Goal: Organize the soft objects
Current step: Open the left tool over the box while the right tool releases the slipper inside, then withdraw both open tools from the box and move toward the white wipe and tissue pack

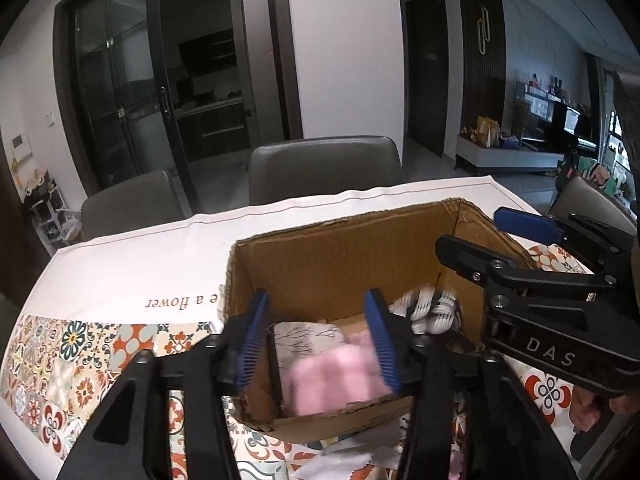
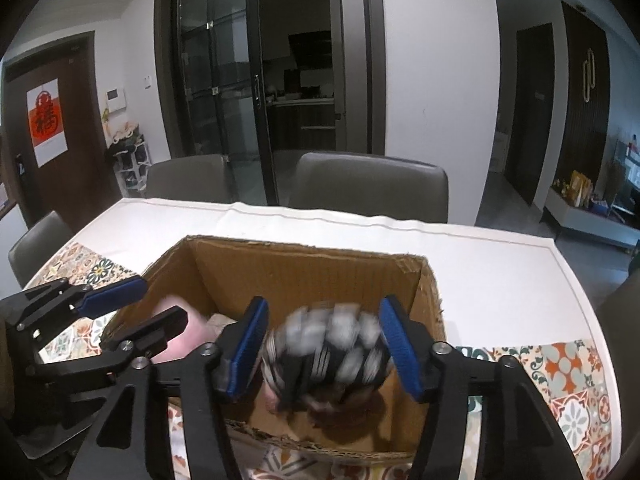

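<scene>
An open cardboard box (image 1: 340, 222) (image 2: 304, 246) stands on the table. My left gripper (image 1: 317, 300) hangs over its near left part, open, with a blurred pink cloth (image 1: 336, 376) between and below the blue pads, loose from them. Beside it in the box lies a white cloth with a branch print (image 1: 308, 338). My right gripper (image 2: 325, 304) is open over the box's right part; a blurred black-and-white striped bundle (image 2: 332, 344) sits between its pads with gaps on both sides. Each view shows the other gripper at the box's side: the right gripper (image 1: 469, 229) and the left gripper (image 2: 161, 298).
A tile-patterned tablecloth (image 1: 80, 364) covers the near table, with a white runner (image 1: 160, 264) behind the box. More cloth lies in front of the box (image 1: 340, 460). Grey chairs (image 2: 368, 184) line the far edge, with another chair at the left (image 2: 36, 244).
</scene>
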`<act>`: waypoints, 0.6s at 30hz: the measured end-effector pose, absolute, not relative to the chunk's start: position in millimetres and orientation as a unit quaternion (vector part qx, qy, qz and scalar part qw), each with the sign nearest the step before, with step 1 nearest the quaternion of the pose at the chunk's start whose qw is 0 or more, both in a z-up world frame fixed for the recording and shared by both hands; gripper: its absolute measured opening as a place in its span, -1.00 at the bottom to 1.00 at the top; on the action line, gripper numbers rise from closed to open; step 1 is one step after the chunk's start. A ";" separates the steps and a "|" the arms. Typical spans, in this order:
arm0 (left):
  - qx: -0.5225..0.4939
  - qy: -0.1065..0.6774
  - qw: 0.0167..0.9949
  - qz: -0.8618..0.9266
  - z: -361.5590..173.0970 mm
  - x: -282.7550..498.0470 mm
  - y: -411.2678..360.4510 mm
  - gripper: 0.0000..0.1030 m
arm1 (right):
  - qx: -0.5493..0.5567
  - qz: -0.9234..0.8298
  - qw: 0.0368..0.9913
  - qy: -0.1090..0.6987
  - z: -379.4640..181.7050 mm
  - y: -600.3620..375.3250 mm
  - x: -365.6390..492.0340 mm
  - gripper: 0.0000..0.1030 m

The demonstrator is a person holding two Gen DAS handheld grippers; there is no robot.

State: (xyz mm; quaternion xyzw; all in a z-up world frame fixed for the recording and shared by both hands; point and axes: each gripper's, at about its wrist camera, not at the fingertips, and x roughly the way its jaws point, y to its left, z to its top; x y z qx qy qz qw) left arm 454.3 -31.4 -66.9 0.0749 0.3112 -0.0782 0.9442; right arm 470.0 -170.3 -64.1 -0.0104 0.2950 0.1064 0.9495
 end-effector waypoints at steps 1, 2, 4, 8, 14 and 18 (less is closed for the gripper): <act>0.075 0.307 0.946 -0.074 -65.0 452.3 -30.7 0.08 | -0.012 0.102 0.951 0.292 -62.8 -171.1 469.4 0.32; 0.074 0.305 0.947 -0.071 -64.1 451.0 -29.3 0.08 | -0.011 0.100 0.952 0.291 -62.0 -171.2 468.3 0.33; 0.071 0.300 0.949 -0.067 -60.6 447.7 -26.6 0.11 | -0.008 0.095 0.952 0.290 -59.9 -173.0 466.6 0.33; 0.069 0.291 0.953 -0.055 -52.9 439.1 -23.3 0.16 | -0.001 0.091 0.953 0.289 -54.4 -175.0 458.9 0.33; 0.063 0.282 0.956 -0.045 -43.0 421.0 -16.5 0.17 | 0.005 0.091 0.955 0.281 -42.9 -174.4 441.8 0.33; 0.061 0.279 0.958 -0.038 -38.7 409.3 -11.5 0.18 | 0.007 0.095 0.957 0.276 -36.4 -172.6 428.7 0.33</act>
